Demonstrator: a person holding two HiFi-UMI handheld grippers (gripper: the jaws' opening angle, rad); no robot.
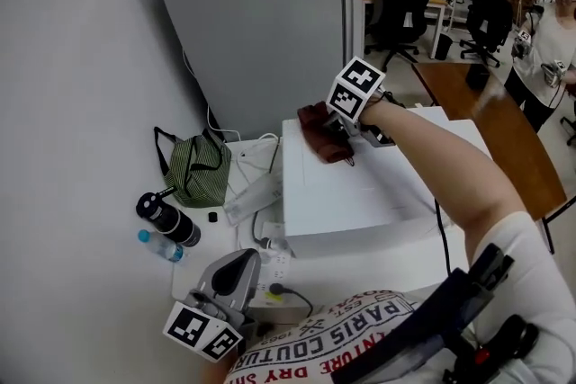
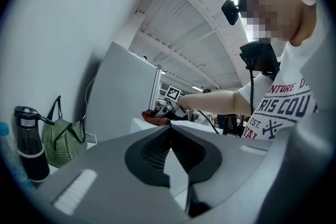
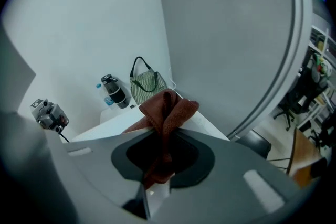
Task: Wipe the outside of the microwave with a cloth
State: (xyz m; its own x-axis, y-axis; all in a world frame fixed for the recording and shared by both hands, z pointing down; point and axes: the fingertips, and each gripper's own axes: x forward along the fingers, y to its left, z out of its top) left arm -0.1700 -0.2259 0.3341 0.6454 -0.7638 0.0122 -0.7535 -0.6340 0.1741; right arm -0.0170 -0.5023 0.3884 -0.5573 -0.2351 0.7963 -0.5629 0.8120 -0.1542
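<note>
Left claw: clenched on nothing, low over the counter, just off the microwave's near left corner.
Microwave: white, top bare on its near part.
Right claw: pinches a bunched brown cloth, which rests at the top's far left corner.
Probably best: press the cloth flatter, grip firmly, pull overlapping strokes nearward, then wipe the sides.

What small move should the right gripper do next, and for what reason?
Probably drag the cloth toward the person across the microwave top. The right gripper is shut on the cloth, which rests at the top's far left corner, so most of the top lies nearer.
</note>
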